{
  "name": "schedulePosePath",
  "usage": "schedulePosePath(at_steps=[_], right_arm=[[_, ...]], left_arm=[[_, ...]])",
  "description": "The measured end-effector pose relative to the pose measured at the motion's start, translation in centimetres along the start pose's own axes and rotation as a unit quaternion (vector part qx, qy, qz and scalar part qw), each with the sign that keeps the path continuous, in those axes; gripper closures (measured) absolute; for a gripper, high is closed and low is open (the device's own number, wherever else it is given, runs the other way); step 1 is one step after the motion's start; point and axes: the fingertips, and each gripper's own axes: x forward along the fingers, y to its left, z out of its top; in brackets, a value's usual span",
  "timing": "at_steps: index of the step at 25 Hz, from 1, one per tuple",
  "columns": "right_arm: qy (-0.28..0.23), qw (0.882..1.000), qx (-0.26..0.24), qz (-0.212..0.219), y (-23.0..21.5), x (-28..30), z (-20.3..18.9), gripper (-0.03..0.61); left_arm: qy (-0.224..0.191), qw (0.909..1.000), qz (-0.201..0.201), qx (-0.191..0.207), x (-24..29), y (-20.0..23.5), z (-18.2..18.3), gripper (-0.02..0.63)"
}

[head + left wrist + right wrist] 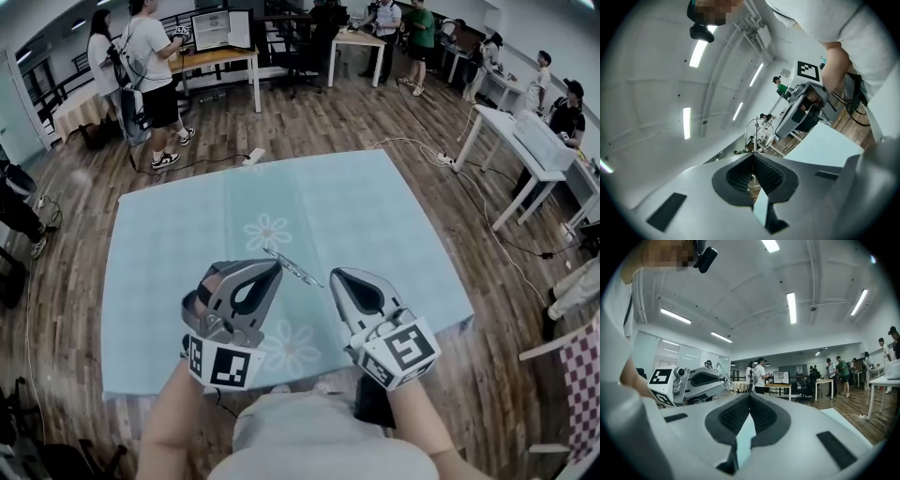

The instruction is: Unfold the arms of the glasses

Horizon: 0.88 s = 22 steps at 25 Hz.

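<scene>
Holding glasses (293, 269) pinched in the left gripper (274, 266), jaws closed tight on the thin wire frame. They stick out past its tips, with the table (394, 216) below it. Right gripper (336, 276) sits just right of the left gripper's tips, jaws shut, nothing in them. Arms are too small to read; my guess is they're not unfolded yet. To do it well:
- hold the left clamp firm and level
- crack the right open
- catch one arm near its free end
- swing it out slowly about the hinge

Don't force it past the stop, since the frame looks bendy.
</scene>
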Motion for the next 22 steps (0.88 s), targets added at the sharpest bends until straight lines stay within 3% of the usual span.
schedulePosePath(at_steps=[7, 15, 22], right_arm=[[0.001, 1.0, 0.005, 0.012, 0.2, -0.4, -0.2, 0.571], [0.008, 0.999, 0.001, 0.043, 1.1, -0.7, -0.7, 0.571], [0.011, 0.997, 0.0, 0.073, 1.4, -1.1, -0.8, 0.571]], left_arm=[[-0.019, 0.9958, -0.014, 0.089, -0.4, -0.8, 0.4, 0.603], [-0.048, 0.9725, -0.077, 0.214, -1.4, -3.3, 0.2, 0.603], [-0.061, 0.9599, -0.093, 0.257, -1.6, -3.6, 0.6, 0.603]])
